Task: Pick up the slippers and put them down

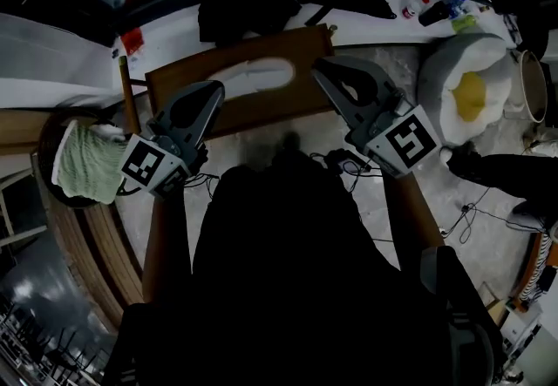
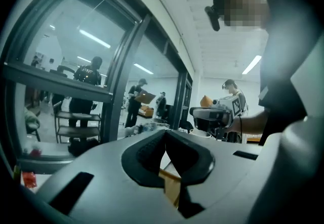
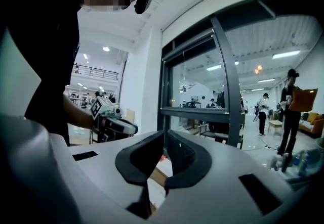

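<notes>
The left hand-held gripper (image 1: 215,91) and the right hand-held gripper (image 1: 319,67) are smooth grey plastic shells with dark ribbed rubber pads. Each carries a cube with black-and-white square markers. In its own view, the left hand-held gripper (image 2: 164,134) has its pads meeting at the tips with nothing between them. The right hand-held gripper (image 3: 165,134) is likewise closed and empty.

One white slipper (image 1: 258,75), long and rounded, lies flat on a brown wooden bench (image 1: 305,46), seen between the two gripper tips. It is blurred, so its texture is unclear.

A plush fried-egg cushion (image 1: 468,90) sits to the right. At the left, a green knitted cloth (image 1: 87,163) is draped in a dark round basket (image 1: 48,136).

The person's dark clothing hides the lower middle of the head view, and no second slipper can be made out.
</notes>
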Motion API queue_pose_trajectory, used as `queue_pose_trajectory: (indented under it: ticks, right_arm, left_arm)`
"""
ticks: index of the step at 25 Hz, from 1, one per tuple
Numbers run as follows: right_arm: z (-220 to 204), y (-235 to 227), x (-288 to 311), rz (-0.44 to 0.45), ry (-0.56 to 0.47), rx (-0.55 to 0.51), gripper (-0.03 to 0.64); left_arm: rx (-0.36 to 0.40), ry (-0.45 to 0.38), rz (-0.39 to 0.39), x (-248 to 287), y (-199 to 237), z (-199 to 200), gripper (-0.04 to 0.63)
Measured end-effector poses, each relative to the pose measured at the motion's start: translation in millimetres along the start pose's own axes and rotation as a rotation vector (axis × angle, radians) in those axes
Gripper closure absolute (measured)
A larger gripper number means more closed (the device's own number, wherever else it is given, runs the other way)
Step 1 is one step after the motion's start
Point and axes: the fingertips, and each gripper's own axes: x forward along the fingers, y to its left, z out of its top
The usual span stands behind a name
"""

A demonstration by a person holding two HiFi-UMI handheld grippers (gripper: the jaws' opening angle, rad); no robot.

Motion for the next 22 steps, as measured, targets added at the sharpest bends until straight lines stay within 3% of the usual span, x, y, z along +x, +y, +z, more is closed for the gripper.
queue_pose_trajectory:
  ticks: [6,11,18,22]
  right_arm:
    - [5.0,36.0,-20.8,-0.053,-0.017,0.005,0.581]
    - [4.6,93.0,-25.0,-0.067,-0.02,0.011,0.581]
    - [4.6,182.2,-15.9,-0.034,-0.033,-0.013,0.582]
    - [-9.7,237.4,-9.7,0.001,-0.046,0.063,0.581]
  left_arm:
    - [0.032,-0.059,-0.031,-37.2,-28.7,11.4,0.583]
    - [0.046,-0.062,-0.023,-103.9,-49.5,4.6,0.583]
    - [0.015,-0.062,0.015,-201.2,-73.5,-29.6,0.583]
    - [-0.063,-0.054,0.041,-250.2,-92.0,-57.4,0.583]
